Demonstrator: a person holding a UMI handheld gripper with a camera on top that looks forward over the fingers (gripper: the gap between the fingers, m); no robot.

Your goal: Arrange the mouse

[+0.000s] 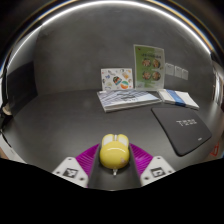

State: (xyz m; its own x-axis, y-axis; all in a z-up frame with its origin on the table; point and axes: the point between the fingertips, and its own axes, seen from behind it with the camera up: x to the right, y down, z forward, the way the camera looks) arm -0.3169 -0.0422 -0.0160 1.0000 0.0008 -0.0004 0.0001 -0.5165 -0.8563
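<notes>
- Mouse (113, 153): yellow, lying between the fingers on the dark table (60, 120); its near end is cut off from view. The long axis runs straight ahead, along the fingers.
- Gripper (112, 163): the magenta pads (88, 157) close on the mouse's two sides, gripping it.
- Mouse pad (181, 128): black, ahead to the right, apart from the mouse.
- Booklets (128, 98), papers (178, 97), upright cards (149, 63): beyond, near the wall; print illegible.
</notes>
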